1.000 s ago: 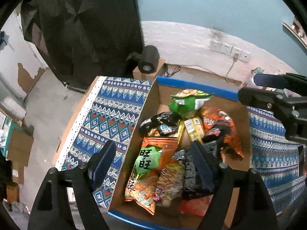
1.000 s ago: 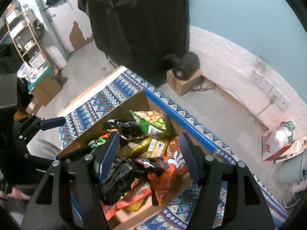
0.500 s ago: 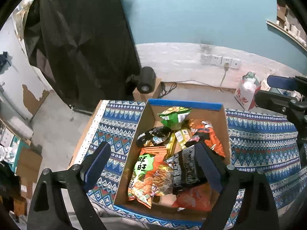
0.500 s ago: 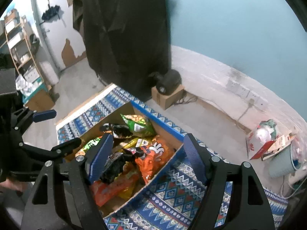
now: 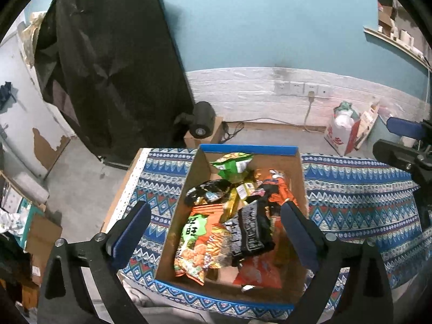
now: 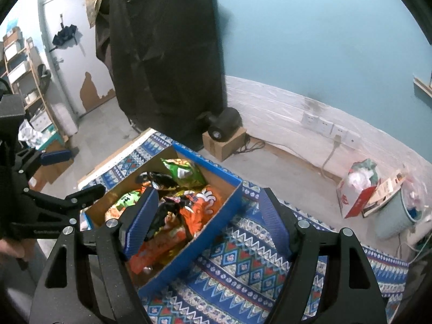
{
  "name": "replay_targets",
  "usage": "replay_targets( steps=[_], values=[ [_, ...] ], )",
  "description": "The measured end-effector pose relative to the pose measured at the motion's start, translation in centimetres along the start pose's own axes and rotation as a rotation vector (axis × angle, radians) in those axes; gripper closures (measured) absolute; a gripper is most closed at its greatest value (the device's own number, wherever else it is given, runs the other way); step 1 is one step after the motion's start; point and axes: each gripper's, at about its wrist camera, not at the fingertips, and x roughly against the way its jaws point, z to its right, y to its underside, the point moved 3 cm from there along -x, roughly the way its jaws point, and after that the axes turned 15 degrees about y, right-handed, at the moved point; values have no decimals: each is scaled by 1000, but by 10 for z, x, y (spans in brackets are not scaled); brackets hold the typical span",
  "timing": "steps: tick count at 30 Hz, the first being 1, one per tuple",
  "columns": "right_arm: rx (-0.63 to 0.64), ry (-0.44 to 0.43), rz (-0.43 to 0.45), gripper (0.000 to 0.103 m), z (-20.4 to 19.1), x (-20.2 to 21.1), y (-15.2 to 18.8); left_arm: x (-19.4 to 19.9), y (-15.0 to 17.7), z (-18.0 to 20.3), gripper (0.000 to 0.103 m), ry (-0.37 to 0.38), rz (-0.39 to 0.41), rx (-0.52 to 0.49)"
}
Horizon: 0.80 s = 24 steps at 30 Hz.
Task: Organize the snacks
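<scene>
A cardboard box with a blue rim (image 5: pixel 248 149) stands on the patterned cloth, full of snack bags. A green bag (image 5: pixel 233 164) lies at its far end, an orange bag (image 5: pixel 278 191) to the right, a black pack (image 5: pixel 251 229) in the middle and a green-and-orange bag (image 5: pixel 199 232) at the near left. My left gripper (image 5: pixel 213 210) hovers above the box, jaws opening, with nothing between them. My right gripper (image 6: pixel 209 193) hangs open and empty over the box's (image 6: pixel 210 163) right side. Each gripper shows at the edge of the other's view.
The blue patterned cloth (image 5: pixel 351 197) covers the table on both sides of the box. Beyond the table, a black device (image 5: pixel 202 124) sits on a small carton, a black drape (image 5: pixel 113 67) hangs at the left, and a red-and-white carton (image 5: pixel 343 132) stands by the wall.
Both grippers have drawn back and up from the box, which now looks smaller and farther off. Their jaws stand wider than before. The snacks lie as they did.
</scene>
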Motion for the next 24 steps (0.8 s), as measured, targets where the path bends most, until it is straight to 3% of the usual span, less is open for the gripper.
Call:
replay_targets(
  steps=[10,24],
  values=[
    [4,33,-15,27,14,-1,21,5,-2,8,5,15,3,-3],
    [11,30,-18,27,17,-2,23,5,-1,13,5,9,-5,-16]
  ],
)
